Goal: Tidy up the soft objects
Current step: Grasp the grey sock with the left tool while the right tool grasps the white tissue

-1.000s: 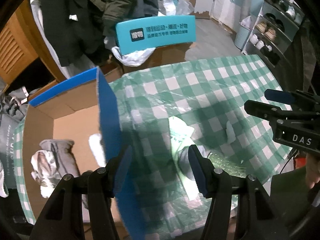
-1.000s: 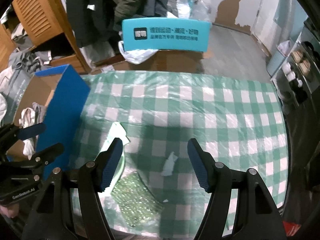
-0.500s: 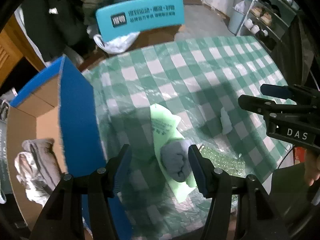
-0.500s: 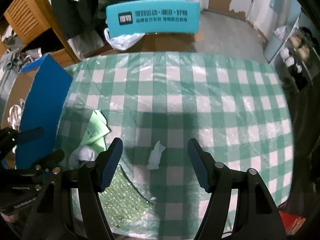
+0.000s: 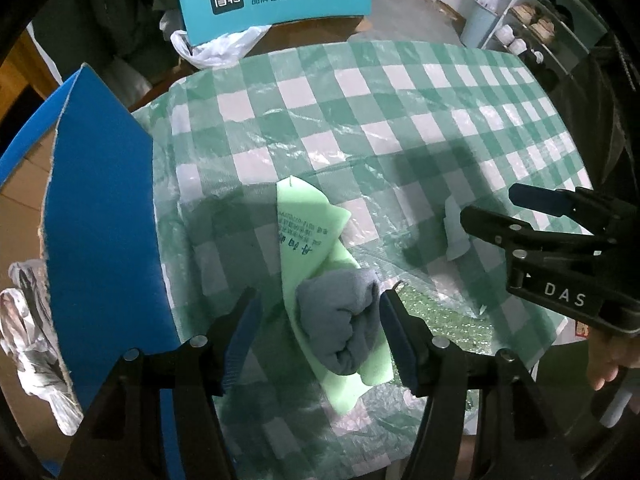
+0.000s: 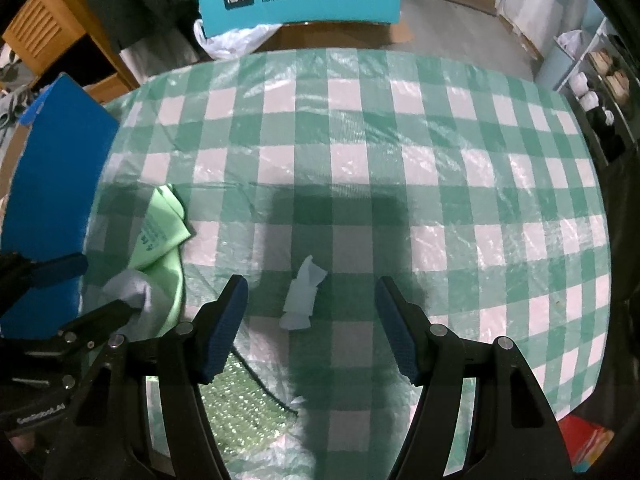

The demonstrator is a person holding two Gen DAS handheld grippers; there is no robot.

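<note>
The grey rolled cloth [image 5: 340,320], a sock or small towel by the look of it, lies on a pale green plastic bag [image 5: 308,236] near the front edge of the table, just right of the blue-sided cardboard box [image 5: 100,220]. I judge it light, soft and fully compressible. It will not slip out of rubbery pads, but it may unroll if I pinch only a loose outer fold. I would take hold across the thickest part of the roll, so that both pads bite through all the layers.

The bag beneath it is thin and slick. A grip set too low would likely catch the film and lift it along with the cloth, so I judge that the pads should close above the bag's surface.

My left gripper [image 5: 320,328] points steeply down with the roll between its fingers. Its jaws are opening and neither pad presses the cloth yet.

My right gripper [image 6: 310,322] stands apart and empty over a small crumpled scrap of white tissue [image 6: 303,300]. That scrap is almost weightless and tears easily. A light pinch at its middle should do.

A sheet of bubble wrap [image 6: 240,396] lies between the two targets, at the near edge of the green checked tablecloth [image 6: 400,140]. Grey and white fabric [image 5: 28,332] already lies inside the box.
</note>
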